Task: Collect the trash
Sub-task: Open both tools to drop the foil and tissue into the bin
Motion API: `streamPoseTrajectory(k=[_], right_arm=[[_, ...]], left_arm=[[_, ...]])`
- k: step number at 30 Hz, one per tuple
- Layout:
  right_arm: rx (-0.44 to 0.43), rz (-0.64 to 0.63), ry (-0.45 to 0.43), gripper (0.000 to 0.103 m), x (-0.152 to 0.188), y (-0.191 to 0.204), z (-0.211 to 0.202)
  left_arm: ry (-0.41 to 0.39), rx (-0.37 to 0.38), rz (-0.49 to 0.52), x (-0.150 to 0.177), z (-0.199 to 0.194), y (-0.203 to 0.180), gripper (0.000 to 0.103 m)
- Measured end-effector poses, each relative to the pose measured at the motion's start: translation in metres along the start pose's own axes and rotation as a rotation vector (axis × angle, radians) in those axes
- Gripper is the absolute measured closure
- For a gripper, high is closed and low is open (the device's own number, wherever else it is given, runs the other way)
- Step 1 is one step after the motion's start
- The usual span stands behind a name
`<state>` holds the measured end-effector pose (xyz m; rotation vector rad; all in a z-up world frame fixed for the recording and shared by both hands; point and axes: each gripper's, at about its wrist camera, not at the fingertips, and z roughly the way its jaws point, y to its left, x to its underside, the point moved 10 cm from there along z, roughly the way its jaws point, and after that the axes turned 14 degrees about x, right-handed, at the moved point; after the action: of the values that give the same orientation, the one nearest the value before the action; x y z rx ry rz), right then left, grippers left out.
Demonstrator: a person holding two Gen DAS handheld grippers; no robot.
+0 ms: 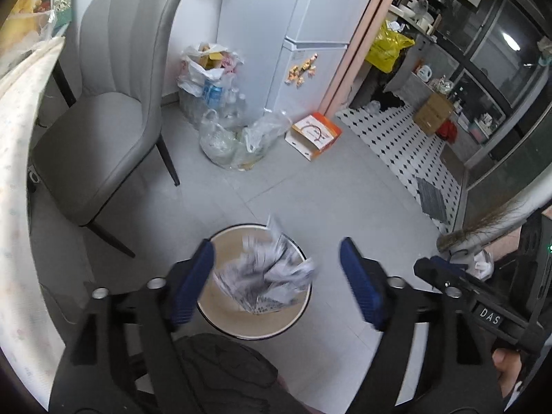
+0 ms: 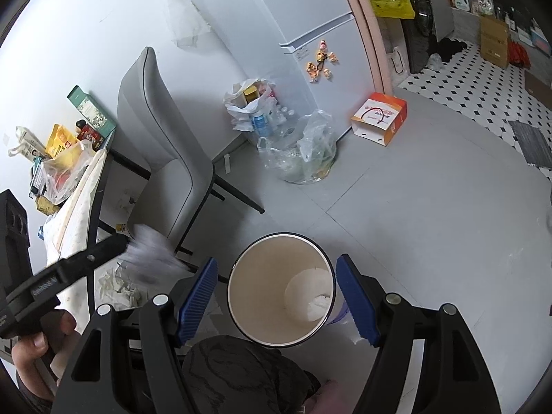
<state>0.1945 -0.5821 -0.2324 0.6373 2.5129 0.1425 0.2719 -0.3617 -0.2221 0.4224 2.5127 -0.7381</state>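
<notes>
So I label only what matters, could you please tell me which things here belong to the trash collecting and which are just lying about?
Job: crumpled paper, trash bin, tissue in the bin, white scraps on the floor.
Lying about: grey chair, orange box, plastic bags, yellow bag, fridge.

Crumpled printed paper (image 1: 269, 269) lies between the left gripper's (image 1: 276, 276) ribbed blue pads (image 1: 191, 283), over a smooth cream bin (image 1: 220, 314). Ahead, matt grey padded chair (image 1: 100, 131) and clear plastic bags (image 1: 238, 138).
</notes>
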Motion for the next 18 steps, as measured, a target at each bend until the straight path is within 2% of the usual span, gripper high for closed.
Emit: streamPoseTrajectory(k=[5,10,12,18], right_arm=[[-0.018,0.000,-0.006,0.030,-0.001,0.007,-0.004],[-0.034,-0.034,-0.052,0.012,-0.004,0.031,-0.020],[-0.024,-0.067,-0.096,0.007,-0.006,0.044,-0.031],[0.013,-0.148,-0.158,0.008,-0.010,0.085,-0.053]], left_arm=[[-0.037,-0.007,-0.011,-0.004,-0.024,0.005,0.014],[-0.073,-0.039,-0.017,-0.012,-0.055,0.020,0.012],[-0.105,-0.067,-0.025,-0.015,-0.071,0.027,0.011],[-0.220,-0.122,-0.050,-0.018,-0.128,0.050,0.007]])
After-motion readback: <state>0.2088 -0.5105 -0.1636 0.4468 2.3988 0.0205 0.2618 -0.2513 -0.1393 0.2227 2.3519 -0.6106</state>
